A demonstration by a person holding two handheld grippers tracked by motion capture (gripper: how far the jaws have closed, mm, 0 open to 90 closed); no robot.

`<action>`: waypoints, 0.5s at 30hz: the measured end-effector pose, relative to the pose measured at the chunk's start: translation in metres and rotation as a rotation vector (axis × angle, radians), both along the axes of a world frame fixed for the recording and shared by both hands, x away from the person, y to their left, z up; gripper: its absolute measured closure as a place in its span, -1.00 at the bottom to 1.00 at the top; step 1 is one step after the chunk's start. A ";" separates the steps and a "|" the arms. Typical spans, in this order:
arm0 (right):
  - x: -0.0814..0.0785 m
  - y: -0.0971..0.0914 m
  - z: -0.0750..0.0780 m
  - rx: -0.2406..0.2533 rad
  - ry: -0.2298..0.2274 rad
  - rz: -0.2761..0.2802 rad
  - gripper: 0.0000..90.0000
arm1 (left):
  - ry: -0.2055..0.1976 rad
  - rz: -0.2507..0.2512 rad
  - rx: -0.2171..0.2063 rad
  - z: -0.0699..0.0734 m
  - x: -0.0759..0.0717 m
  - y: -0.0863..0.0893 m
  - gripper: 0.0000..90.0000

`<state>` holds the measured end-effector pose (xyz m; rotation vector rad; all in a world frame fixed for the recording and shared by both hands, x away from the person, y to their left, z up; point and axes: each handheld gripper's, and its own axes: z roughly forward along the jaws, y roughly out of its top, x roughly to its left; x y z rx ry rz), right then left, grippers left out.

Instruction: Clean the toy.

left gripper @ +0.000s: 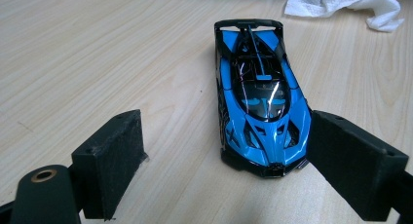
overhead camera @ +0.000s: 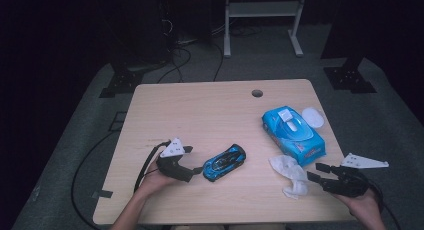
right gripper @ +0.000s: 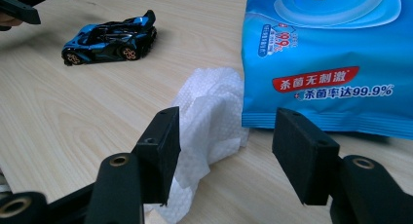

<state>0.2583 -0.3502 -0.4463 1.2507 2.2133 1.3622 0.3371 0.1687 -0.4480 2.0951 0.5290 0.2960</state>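
A blue toy car point(overhead camera: 225, 162) was seen lying on the desk point(overhead camera: 210, 115), near the front edge and slightly left of centre, resting on its wheels. The left gripper point(overhead camera: 197, 170) was held just to the car's left, low over the desk, with its jaws released. In the left gripper view, the car's point(left gripper: 258, 107) nose was placed between the two jaws: the right jaw appeared to be touching or just beside the nose, while the left jaw was kept clearly apart from it, with bare wood between. No grasp on the car could be made out.

A crumpled white wipe point(overhead camera: 291, 175) was found to the car's right, just in front of a blue pack of wipes point(overhead camera: 292, 134), whose lid point(overhead camera: 313, 117) was folded open towards the desk's far right side. The right gripper point(overhead camera: 314, 172) was held at the front right corner, pointed at the wipe, its jaws spread. In the right gripper view, the wipe point(right gripper: 209, 117) was seen beyond and partly behind the left jaw, not pinched, with the pack point(right gripper: 331, 63) standing just behind it and the car point(right gripper: 109, 38) well apart at the upper left.
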 end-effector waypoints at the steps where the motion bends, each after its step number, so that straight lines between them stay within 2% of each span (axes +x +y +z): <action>1: 0.000 0.000 0.000 -0.001 -0.001 0.001 -0.06 | -0.001 0.001 -0.002 0.000 -0.001 0.000 -0.70; 15: 0.000 0.001 -0.002 0.013 -0.006 -0.004 -0.11 | -0.001 0.004 -0.005 -0.001 -0.001 0.002 -0.72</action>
